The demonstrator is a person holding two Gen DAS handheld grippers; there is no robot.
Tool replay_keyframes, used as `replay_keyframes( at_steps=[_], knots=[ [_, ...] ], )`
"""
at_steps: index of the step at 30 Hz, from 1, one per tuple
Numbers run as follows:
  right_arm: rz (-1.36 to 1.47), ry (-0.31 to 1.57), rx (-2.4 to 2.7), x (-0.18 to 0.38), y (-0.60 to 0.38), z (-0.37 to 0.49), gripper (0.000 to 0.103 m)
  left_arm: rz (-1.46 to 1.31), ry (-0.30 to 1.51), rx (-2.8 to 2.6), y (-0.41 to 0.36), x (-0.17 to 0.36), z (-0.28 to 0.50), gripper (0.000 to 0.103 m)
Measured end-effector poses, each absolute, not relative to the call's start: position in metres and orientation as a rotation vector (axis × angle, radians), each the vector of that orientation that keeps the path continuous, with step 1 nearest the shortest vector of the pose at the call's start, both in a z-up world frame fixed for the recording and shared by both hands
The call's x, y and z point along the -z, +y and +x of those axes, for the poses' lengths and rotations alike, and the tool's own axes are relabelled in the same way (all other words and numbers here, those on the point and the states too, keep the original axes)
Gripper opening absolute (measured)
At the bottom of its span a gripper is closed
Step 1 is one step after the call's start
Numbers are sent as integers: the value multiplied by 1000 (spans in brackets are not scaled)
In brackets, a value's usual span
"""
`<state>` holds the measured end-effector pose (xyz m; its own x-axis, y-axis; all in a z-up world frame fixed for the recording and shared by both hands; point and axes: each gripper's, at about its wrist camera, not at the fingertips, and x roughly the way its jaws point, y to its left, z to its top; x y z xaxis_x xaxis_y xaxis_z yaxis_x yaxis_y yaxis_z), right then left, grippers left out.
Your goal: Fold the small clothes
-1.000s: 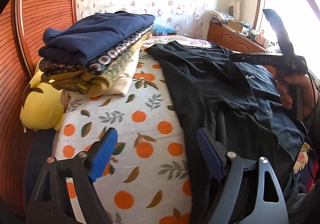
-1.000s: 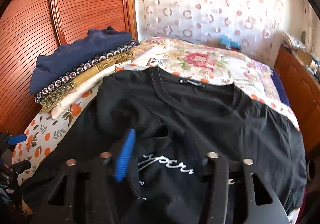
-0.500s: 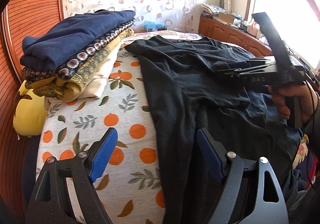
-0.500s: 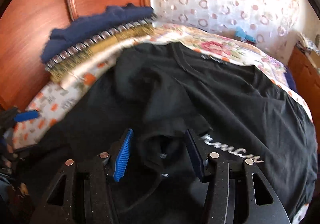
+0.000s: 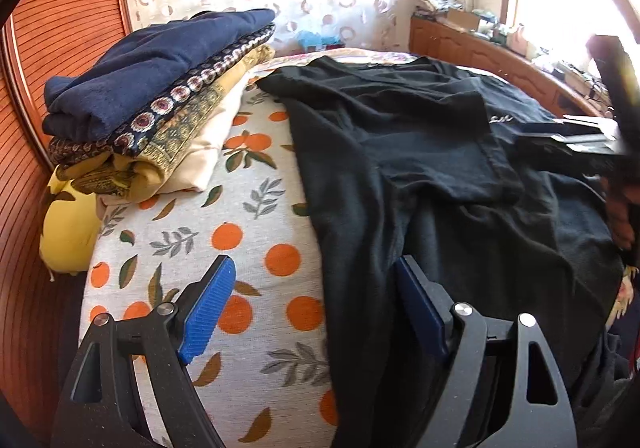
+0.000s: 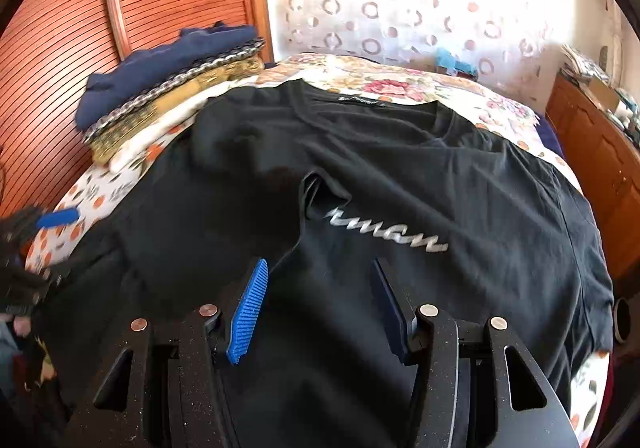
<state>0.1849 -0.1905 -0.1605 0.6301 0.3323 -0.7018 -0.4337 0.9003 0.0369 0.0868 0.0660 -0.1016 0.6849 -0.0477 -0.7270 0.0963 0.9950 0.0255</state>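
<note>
Your left gripper (image 5: 312,312) spread, nothing gripped, over edge of black cotton T-shirt (image 5: 420,151); your right gripper (image 6: 320,304) spread above shirt, sleeve folded inward.

Left claw (image 5: 312,312), right claw (image 6: 318,306): black frames, ribbed blue pads, silver screws.

A black T-shirt (image 6: 400,183) with silver script lettering lies spread across the bed, its left sleeve folded inward.
</note>
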Motion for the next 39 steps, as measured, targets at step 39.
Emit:
replay_keyframes(
  at_steps=[39],
  knots=[
    [95, 713, -122, 122, -424, 49, 68, 115, 747, 363, -60, 67, 149, 82]
  ],
)
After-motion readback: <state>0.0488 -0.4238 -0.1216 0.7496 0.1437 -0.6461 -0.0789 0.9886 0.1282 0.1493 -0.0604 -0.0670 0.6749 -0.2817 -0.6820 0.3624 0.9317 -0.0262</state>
